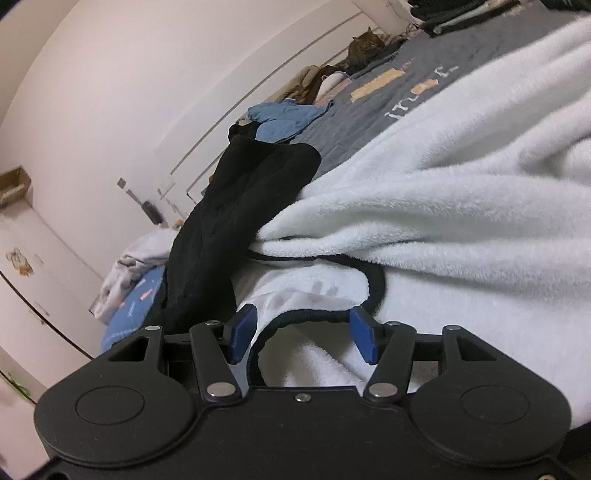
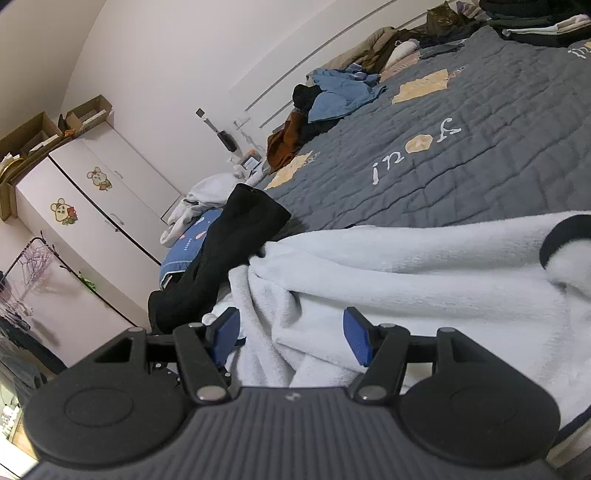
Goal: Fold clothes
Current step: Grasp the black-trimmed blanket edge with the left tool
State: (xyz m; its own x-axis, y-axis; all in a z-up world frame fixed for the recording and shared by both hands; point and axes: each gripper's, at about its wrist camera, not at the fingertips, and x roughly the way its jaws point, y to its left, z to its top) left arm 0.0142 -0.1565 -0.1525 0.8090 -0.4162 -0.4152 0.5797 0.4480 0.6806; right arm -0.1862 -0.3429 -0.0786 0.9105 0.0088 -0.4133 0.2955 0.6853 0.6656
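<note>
A white fleece garment point(image 1: 461, 206) with black trim and a black sleeve point(image 1: 240, 221) lies bunched on a grey quilted bed. My left gripper point(image 1: 301, 334) stands open, its blue pads point(image 1: 242, 334) on either side of the black-edged hem of the white fleece. In the right wrist view the same white fleece point(image 2: 424, 280) spreads across the bed, with the black sleeve point(image 2: 229, 251) running off to the left. My right gripper point(image 2: 291, 338) is open too, with a fold of white fleece lying between its blue pads point(image 2: 356, 341).
The grey quilt point(image 2: 461, 158) carries piles of other clothes: a blue one point(image 2: 340, 96), a brown one point(image 2: 288, 144), and folded stacks point(image 2: 535, 22) at the far right. A cat point(image 1: 365, 46) lies at the far end. A white wardrobe point(image 2: 92, 206) stands left of the bed.
</note>
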